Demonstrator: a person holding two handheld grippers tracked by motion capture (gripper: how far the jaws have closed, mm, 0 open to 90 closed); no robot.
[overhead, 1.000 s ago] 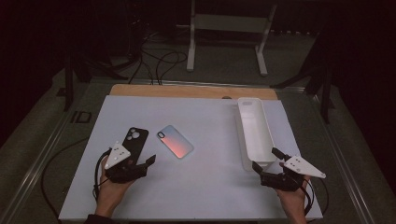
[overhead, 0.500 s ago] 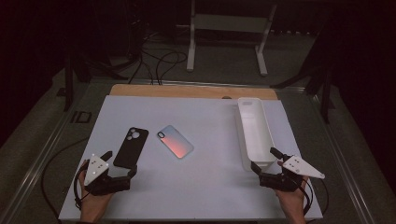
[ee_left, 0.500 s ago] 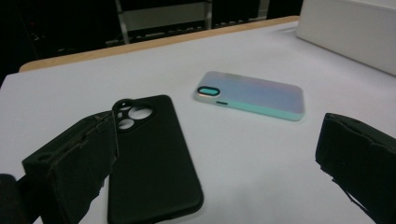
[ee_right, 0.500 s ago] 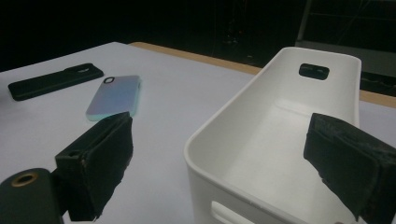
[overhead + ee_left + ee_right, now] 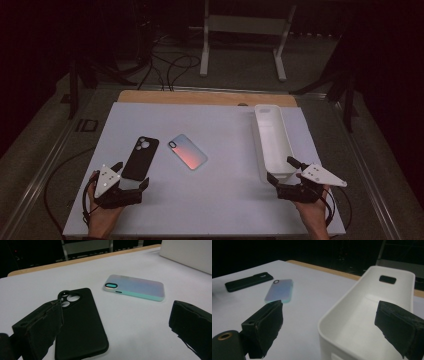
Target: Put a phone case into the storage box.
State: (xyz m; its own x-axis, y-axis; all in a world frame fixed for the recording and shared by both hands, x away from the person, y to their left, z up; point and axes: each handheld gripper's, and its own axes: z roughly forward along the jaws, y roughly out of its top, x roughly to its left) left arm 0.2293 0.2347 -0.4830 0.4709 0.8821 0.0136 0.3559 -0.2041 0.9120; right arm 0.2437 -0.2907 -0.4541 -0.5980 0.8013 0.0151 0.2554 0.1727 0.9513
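**Two phone cases flat on the board, both your grippers spread wide and holding nothing**

The black phone case [image 5: 140, 158] lies flat on the white board [image 5: 220, 200], camera cut-outs at its far end, its near end just in front of your left gripper [image 5: 131, 178]. In the left gripper view that case [image 5: 80, 322] runs up beside the left-hand jaw, which hides part of its edge; whether jaw and case touch cannot be told. Your left gripper [image 5: 117, 327] has its jaws far apart with bare board between them.

Just to the right of the black case, apart from it, lies the iridescent phone case [image 5: 187, 151], back up and turned at an angle. It shows pale blue-green with an oval camera opening [image 5: 111, 285] in the left gripper view.

Well to the right stands the long white bin [image 5: 272, 145], running from the far side of the board toward you. Your right gripper [image 5: 284, 171] sits at its near end, jaws parted. In the right gripper view the bin's near corner [image 5: 329, 322] lies between the jaws, one jaw outside the wall and the other over the bin's inside.

Beyond the board a wooden tabletop edge [image 5: 200, 97] shows.
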